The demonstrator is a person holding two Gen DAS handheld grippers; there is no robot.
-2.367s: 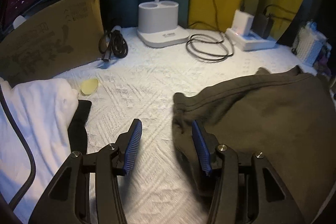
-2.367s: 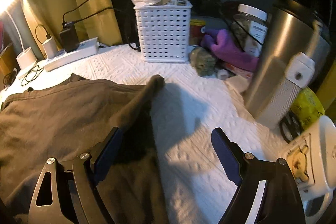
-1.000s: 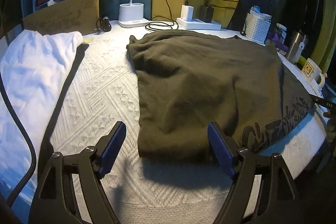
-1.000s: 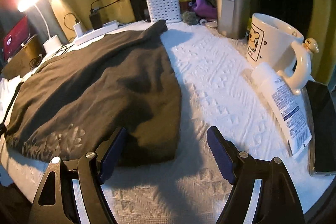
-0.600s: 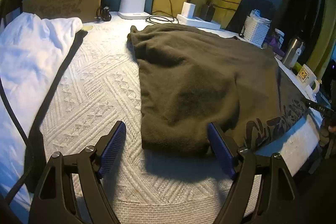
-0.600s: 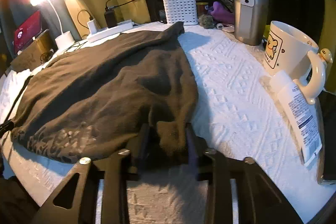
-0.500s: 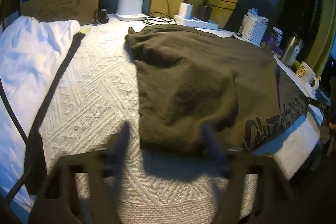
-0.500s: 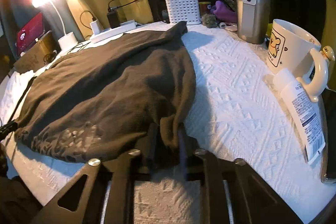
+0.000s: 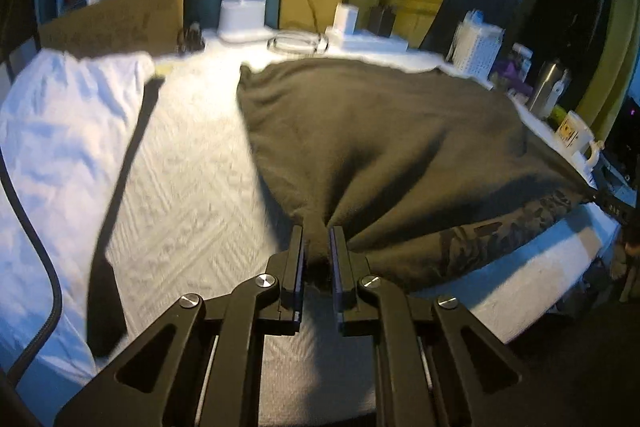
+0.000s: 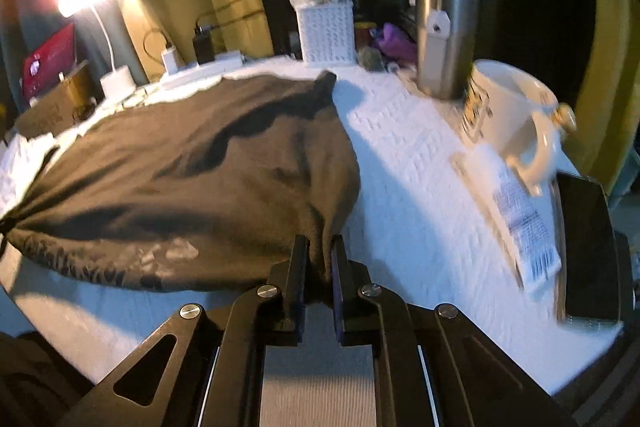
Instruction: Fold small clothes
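A dark olive-brown garment (image 9: 380,139) with a faint print near its hem lies spread on the white textured bedcover (image 9: 192,179). My left gripper (image 9: 316,231) is closing its jaws on the garment's near left hem corner, and the fabric is pinched between the pads and gathered into folds. In the right wrist view the same garment (image 10: 200,155) runs off to the left. My right gripper (image 10: 319,241) is closing its jaws on the near right hem corner, with cloth bunched between the pads. The pinched corners themselves are hidden inside the jaws.
A white cloth (image 9: 60,131) lies left of the garment. A cardboard box (image 9: 112,23), a lamp base (image 9: 242,17) and a power strip (image 9: 368,41) line the back. On the right stand a white basket (image 10: 326,31), a steel tumbler (image 10: 444,39), a mug (image 10: 508,111), a tube (image 10: 516,211) and a dark phone (image 10: 588,247).
Both grippers went from wide open around the hem to closed on its two near corners. The fabric now bunches at each grip, and the right corner has pulled up slightly.
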